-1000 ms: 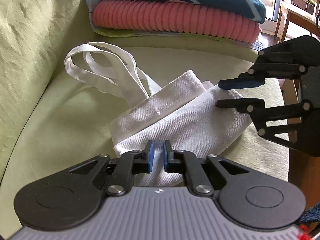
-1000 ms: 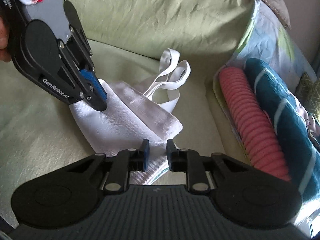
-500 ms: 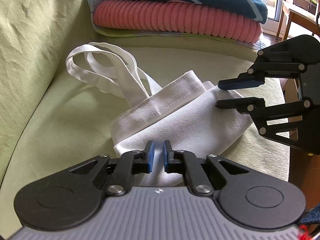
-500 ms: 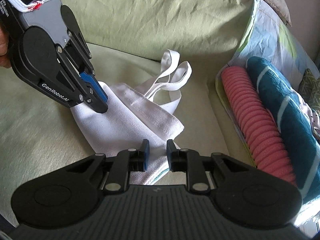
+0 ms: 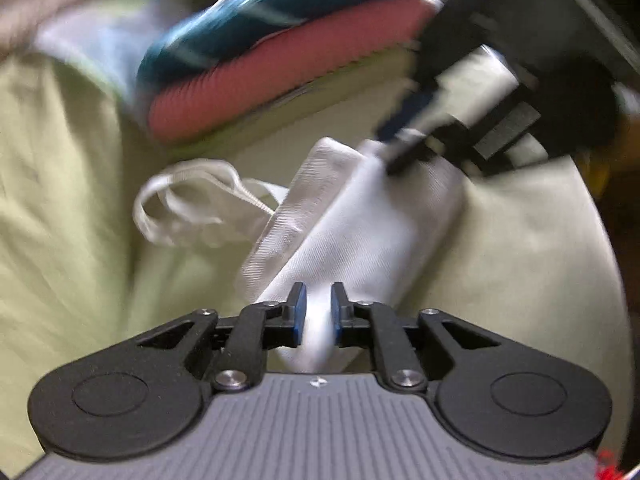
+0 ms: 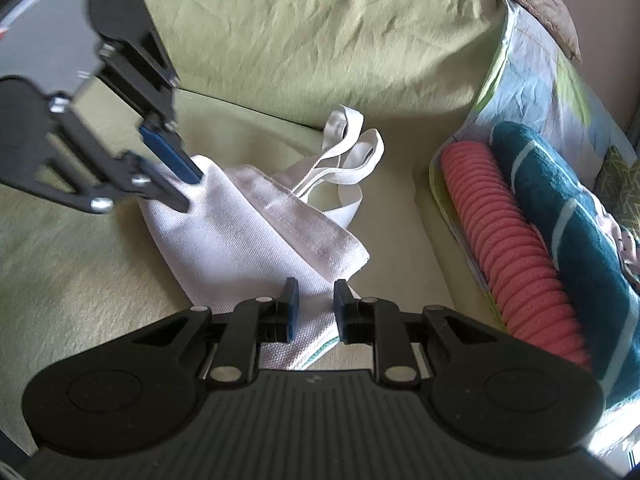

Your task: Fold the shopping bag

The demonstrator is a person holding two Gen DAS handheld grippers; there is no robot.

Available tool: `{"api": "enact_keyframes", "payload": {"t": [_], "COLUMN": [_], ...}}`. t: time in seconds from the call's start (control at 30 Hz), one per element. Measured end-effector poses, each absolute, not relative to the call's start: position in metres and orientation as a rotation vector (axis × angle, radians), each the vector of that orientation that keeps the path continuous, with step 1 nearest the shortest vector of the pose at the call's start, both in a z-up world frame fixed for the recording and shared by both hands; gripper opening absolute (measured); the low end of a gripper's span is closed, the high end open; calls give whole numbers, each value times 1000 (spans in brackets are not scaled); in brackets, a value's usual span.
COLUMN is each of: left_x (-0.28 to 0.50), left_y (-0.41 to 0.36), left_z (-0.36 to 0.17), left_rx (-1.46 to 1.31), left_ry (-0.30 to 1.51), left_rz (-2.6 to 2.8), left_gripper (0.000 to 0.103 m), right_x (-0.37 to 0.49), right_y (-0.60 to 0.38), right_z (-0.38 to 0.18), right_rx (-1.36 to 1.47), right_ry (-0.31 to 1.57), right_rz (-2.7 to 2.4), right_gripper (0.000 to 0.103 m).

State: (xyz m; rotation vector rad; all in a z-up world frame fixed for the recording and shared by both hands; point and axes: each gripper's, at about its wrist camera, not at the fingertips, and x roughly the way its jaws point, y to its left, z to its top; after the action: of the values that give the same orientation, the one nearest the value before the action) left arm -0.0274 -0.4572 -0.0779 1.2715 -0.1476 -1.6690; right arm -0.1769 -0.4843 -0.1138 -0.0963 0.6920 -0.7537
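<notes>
Right wrist view: green sofa (image 6: 320,40) fills frame. Stacked folded textiles at right: teal striped towel (image 6: 560,200) beside pink ribbed towel (image 6: 512,240). White shopping bag (image 6: 248,240) at centre on seat cushion, folded into narrow strip, handles (image 6: 348,152) trailing toward upper centre. Left tool (image 6: 188,190) at left of frame, fingers closed on bag's far corner. Right tool (image 6: 313,304) at bottom centre, fingers straddling bag's near end, gap visible, contact unclear. Left wrist view, blurred: bag cloth between left tool (image 5: 318,308) fingers.
</notes>
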Motion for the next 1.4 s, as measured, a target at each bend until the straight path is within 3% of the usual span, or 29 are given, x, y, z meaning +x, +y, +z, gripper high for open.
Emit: {"api": "enact_keyframes", "payload": {"t": [0.07,0.1,0.13,0.23,0.3,0.37,0.4,0.43,0.57,0.63,0.7,1.03,1.17,1.23,1.3,1.4], "left_x": [-28,-28,-30,-40,-44,-42,-41,-38,-14,4,16,9,9,16,22,19], "left_y": [-441,-436,-433,-436,-448,-463,-467,-471,-490,-505,-522,-612,-655,-674,-690,-703], "left_z": [-82,-85,-89,-97,-90,-75,-68,-62,-41,-31,-27,-29,-42,-40,-34,-26], "left_rx": [1335,1369,1403,1415,1333,1229,1188,1164,1042,940,885,944,943,843,714,681], "left_ry": [-267,-310,-345,-394,-291,-144,-108,-83,96,265,383,594,715,834,950,928], "left_rz": [-1666,-1668,-1676,-1702,-1760,-1836,-1852,-1849,-1824,-1813,-1781,-1695,-1715,-1792,-1860,-1840], "left_gripper": [32,46,49,49,48,33,17,15,16,21,33,57,53,46,46,47], "right_x": [-178,-178,-178,-177,-178,-179,-180,-181,-183,-183,-184,-189,-191,-191,-192,-193], "right_y": [-484,-484,-484,-482,-482,-483,-483,-484,-484,-483,-483,-485,-486,-487,-487,-488], "right_z": [-114,-114,-114,-114,-114,-113,-113,-113,-113,-114,-115,-116,-116,-116,-116,-116], "right_rx": [-93,-93,-95,-98,-93,-86,-83,-80,-78,-76,-73,-72,-65,-66,-63,-64], "right_ry": [687,685,684,681,677,673,672,670,661,651,644,622,617,617,613,613], "right_rz": [-752,-753,-754,-757,-758,-754,-751,-747,-742,-748,-752,-734,-728,-724,-720,-711], "right_gripper": [19,19,19,19,19,19,19,19,19,19,19,19,19,19,19,19]}}
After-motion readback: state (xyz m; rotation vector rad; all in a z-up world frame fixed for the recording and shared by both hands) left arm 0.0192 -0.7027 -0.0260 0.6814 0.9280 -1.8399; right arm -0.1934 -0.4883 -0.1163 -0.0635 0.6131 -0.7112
